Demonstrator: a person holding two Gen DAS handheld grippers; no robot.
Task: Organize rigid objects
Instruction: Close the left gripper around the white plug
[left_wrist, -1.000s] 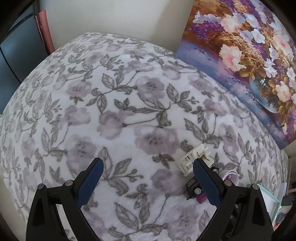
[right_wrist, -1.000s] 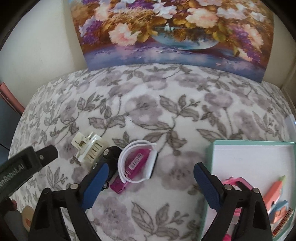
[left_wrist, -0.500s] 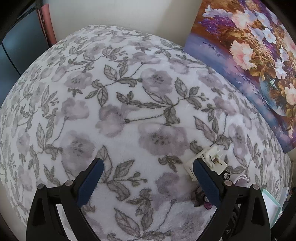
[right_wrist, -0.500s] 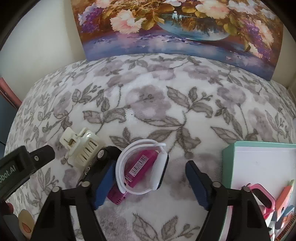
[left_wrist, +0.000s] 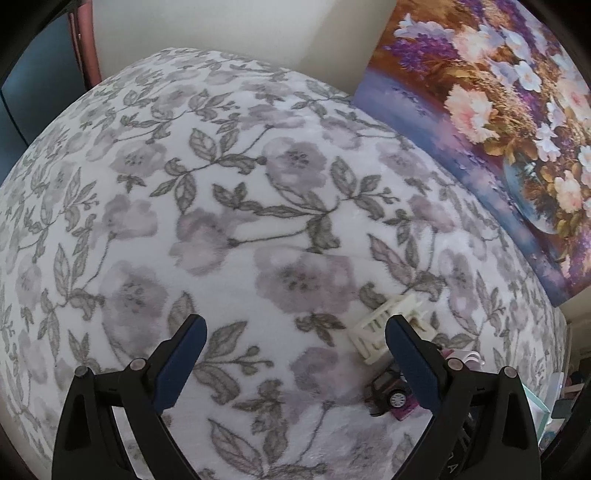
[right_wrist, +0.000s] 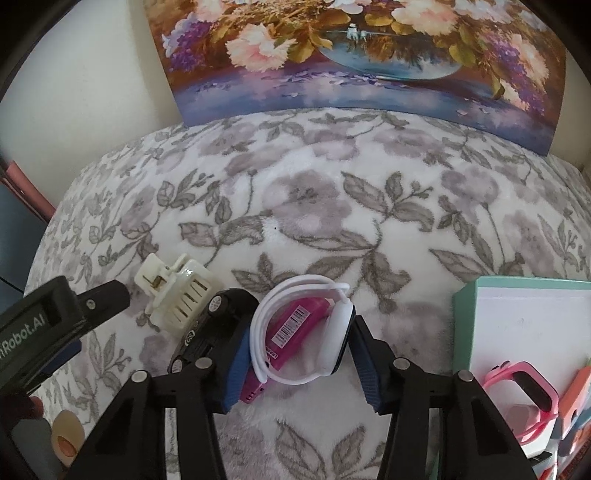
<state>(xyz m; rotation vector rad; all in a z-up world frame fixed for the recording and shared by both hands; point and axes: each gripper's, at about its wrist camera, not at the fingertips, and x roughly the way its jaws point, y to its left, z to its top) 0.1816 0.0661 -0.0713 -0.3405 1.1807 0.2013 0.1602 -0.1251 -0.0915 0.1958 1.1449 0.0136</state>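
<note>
a floral blanket (right_wrist: 332, 206) covers the surface, with a flower painting (right_wrist: 362, 55) leaning at the far edge. just ahead of the right gripper (right_wrist: 295, 362), between its blue fingers (right_wrist: 236, 365), lies a white watch (right_wrist: 332, 332) whose looped strap curls over a pink gadget (right_wrist: 291, 328) with a barcode label. the jaws are partly drawn in and bracket the watch body, the left pad near the strap, the right pad near the body; whether either pad touches it cannot be told.

the watch looks light, hard and smooth in its body, with a springy strap that would bend if pinched, so the stiff body is likely the better hold. its glossy shell may slip, and the pink gadget under the strap could lift along with it.

to the left of this gripper sit a black toy car (right_wrist: 210, 332) and a cream hair clip (right_wrist: 177, 295), touching each other. to its right is a teal box (right_wrist: 465, 332) that holds a pink watch (right_wrist: 524, 391).

the left gripper (left_wrist: 295, 354) hovers level over bare blanket, jaws wide and holding nothing, with the hair clip beside its right finger.
</note>
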